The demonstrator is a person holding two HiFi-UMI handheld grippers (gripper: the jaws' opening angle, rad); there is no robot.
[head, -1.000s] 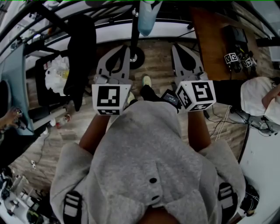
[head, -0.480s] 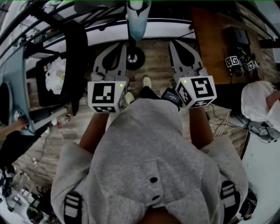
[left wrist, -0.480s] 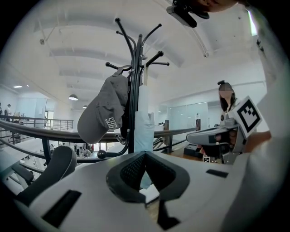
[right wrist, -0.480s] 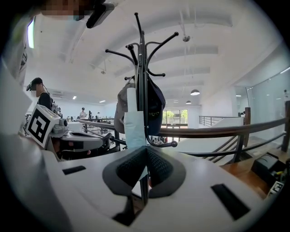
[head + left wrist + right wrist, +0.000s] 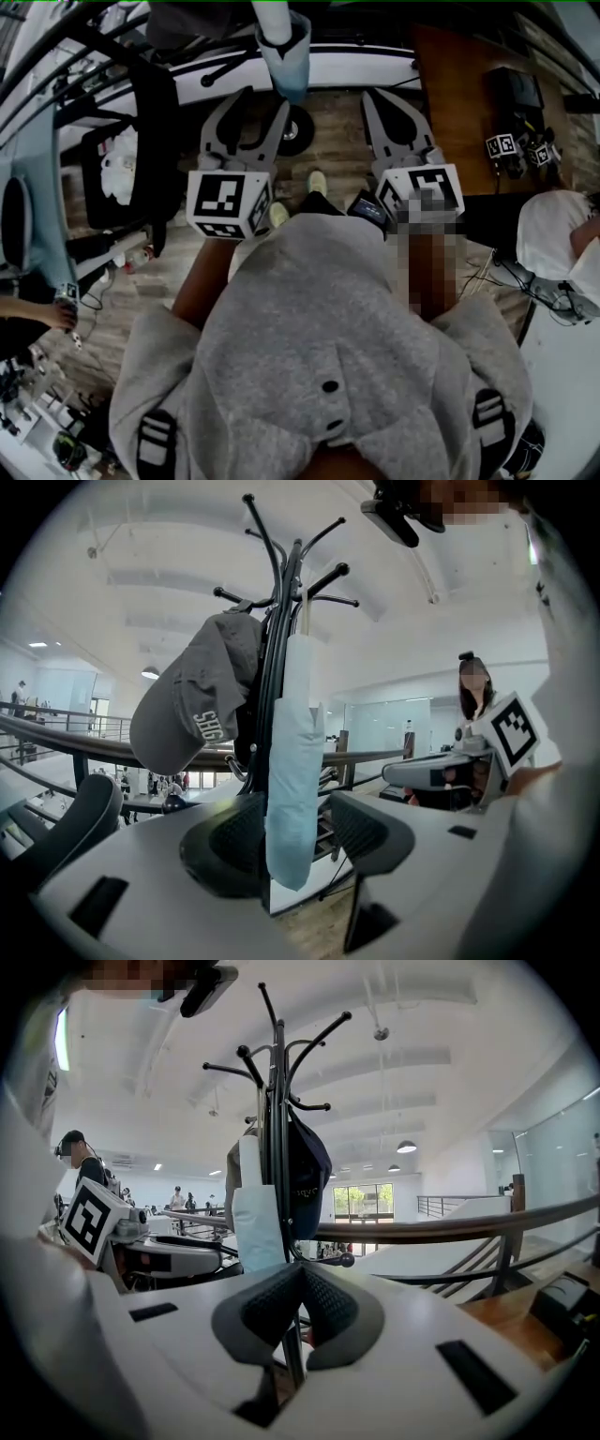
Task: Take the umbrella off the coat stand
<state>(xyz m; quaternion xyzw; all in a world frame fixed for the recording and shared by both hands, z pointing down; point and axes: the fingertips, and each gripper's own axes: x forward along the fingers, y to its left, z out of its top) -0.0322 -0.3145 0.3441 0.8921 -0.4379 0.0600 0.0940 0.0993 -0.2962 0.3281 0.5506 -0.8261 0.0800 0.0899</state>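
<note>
My left gripper (image 5: 300, 836) has just been opening, the umbrella (image 5: 292, 761) hanging untouched between its jaws, ready for clamping; my right gripper (image 5: 300, 1283) is closed, empty.

Pale blue folded umbrella (image 5: 293, 761), hanging upright at frame centre; black hooked stand (image 5: 278, 611) right behind, upper centre.

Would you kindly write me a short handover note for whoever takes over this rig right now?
Left hand-held gripper: jaws have just been opening and are now apart. The folded light-blue umbrella shows between its pads, not gripped.
Right hand-held gripper: shut, empty, pointed toward the coat stand.
The umbrella hangs on the coat stand beside a grey cap.
Done: the approach.
Left: close on the umbrella and lift it off its hook.
</note>
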